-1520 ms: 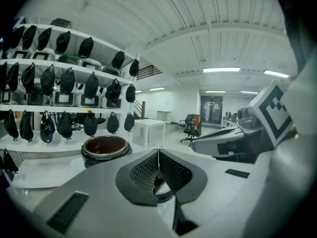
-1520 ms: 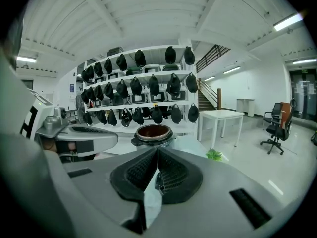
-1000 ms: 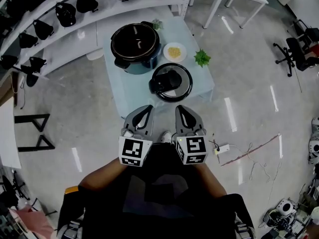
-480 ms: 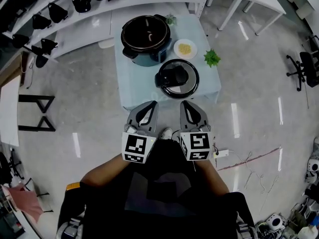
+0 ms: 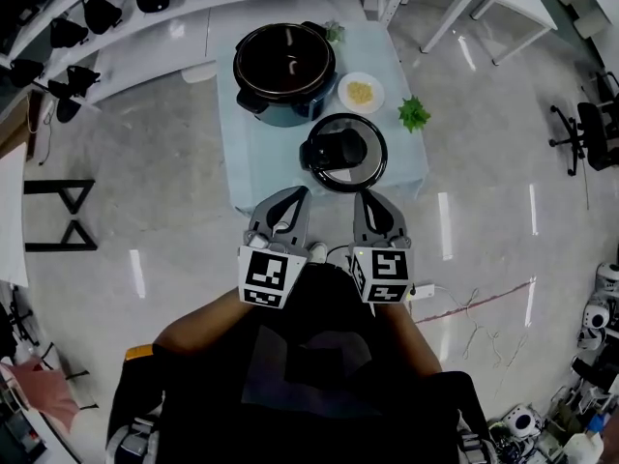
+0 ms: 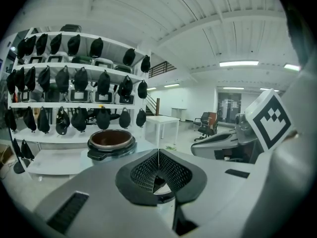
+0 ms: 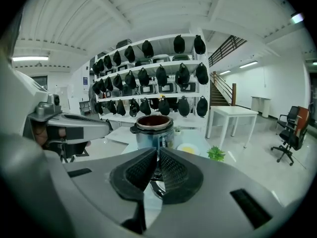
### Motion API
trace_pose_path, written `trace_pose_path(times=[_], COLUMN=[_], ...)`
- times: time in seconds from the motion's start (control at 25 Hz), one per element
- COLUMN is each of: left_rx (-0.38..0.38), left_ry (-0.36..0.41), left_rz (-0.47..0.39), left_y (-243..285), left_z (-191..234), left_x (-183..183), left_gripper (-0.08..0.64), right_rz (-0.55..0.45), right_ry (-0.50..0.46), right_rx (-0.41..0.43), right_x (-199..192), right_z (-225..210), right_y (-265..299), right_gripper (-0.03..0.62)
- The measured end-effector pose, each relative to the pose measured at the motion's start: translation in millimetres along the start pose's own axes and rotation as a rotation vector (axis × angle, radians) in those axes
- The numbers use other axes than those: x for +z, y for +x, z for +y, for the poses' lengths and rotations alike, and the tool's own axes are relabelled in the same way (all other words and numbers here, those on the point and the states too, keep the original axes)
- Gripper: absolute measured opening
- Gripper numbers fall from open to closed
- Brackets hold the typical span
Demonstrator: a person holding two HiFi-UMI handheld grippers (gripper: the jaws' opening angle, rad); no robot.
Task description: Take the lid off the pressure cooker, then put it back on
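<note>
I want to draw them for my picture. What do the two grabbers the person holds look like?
Both the left gripper and the right gripper are grey shells that narrow to a point. Inside sit black pads with a bumpy grid. At the back each carries a white cube with black square markers. The person wears a dark top.

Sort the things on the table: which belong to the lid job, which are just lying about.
Job: pressure cooker, open; its lid, lying on the table.
Lying about: plate of yellow food; green sprig; small plant behind the cooker.
</note>
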State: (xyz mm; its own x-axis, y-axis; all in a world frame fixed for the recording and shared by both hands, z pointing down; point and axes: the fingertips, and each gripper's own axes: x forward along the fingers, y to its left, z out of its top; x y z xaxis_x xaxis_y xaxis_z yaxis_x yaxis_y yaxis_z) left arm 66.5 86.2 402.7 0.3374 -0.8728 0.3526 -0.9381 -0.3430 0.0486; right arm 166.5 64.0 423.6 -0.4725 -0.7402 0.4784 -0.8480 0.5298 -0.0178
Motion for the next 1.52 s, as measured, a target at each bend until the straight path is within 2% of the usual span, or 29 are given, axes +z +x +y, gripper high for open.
trace_pose_path(times=[0.28,0.56,0.64,0.8,1.08,1.24,1.52], left_rx=[-0.019,-0.041,-0.037,-0.023,0.057,0.084,0.096], left_ry=[-0.020,-0.030,-0.035,-0.034,-0.036,-0.051,-0.071], left_rz=[-0.015,-0.030,-0.032,-0.033,-0.011,0.026,0.111], left_y=[11,19,20,26,53,77,120], left_z=[32,47,51,58,76,79,80], left_x=[5,2,4,6,5,3,-21], left_gripper=[0.011,0.011,0.011,0.011,0.011,0.011,0.011], right_rz=[0.025,0.044,0.049,0.043,0.081,0.130,0.206], right_ry=[-0.007,0.002,0.003,-0.004,-0.005,-0.011,-0.014], right_rx=[-0.047,-0.105,-0.110,-0.098,-0.044,-0.010,0.033], right_x=[8,4,4,5,-11,-21,-49], right_z=[5,0,-1,-7,-28,-41,-60], right_y=[27,42,46,60,101,130,175], right_gripper=[0.029,0.031,0.065,0.100,0.160,0.206,0.239])
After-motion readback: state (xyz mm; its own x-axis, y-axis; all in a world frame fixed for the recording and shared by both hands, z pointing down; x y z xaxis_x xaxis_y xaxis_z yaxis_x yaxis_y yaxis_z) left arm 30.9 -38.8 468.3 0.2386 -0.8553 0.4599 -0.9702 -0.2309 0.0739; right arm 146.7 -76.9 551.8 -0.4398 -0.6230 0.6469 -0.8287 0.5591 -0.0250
